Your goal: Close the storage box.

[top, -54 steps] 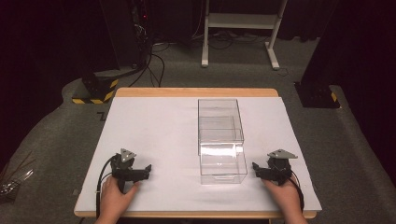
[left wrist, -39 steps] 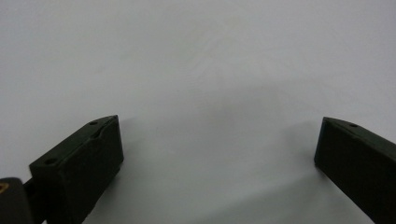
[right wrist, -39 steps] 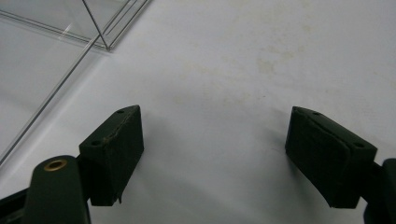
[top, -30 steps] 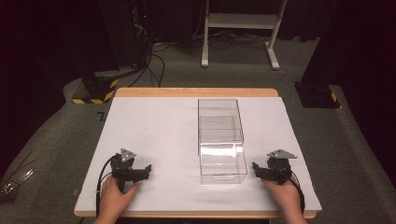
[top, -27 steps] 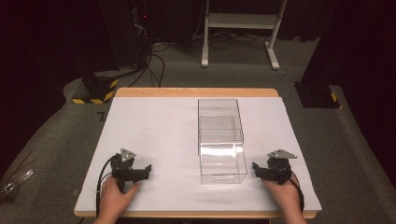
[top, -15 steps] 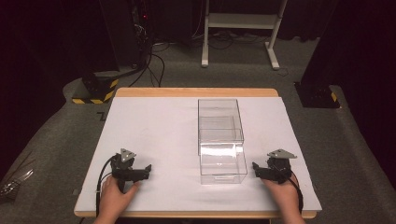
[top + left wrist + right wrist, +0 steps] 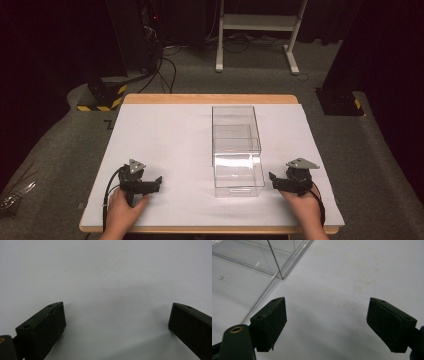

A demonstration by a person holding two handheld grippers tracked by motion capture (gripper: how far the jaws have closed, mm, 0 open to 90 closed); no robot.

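Observation:
A clear plastic box (image 7: 235,149) made of stacked see-through compartments stands right of the middle of the white table cover (image 7: 170,145). My left gripper (image 7: 156,183) rests on the cover near the front left, held by a hand, jaws pointing right. In the left gripper view it (image 7: 116,322) is open over bare white surface. My right gripper (image 7: 272,181) rests at the front right, just right of the box, jaws pointing left toward it. In the right gripper view it (image 7: 325,320) is open, with the box's corner (image 7: 274,262) ahead at upper left. Nothing sits between either pair of jaws.
The wooden table edge (image 7: 210,98) runs along the back. Beyond the table, on the grey floor, stand a white metal frame (image 7: 257,30), a dark stand with yellow-black striped base (image 7: 105,95) and cables (image 7: 167,67).

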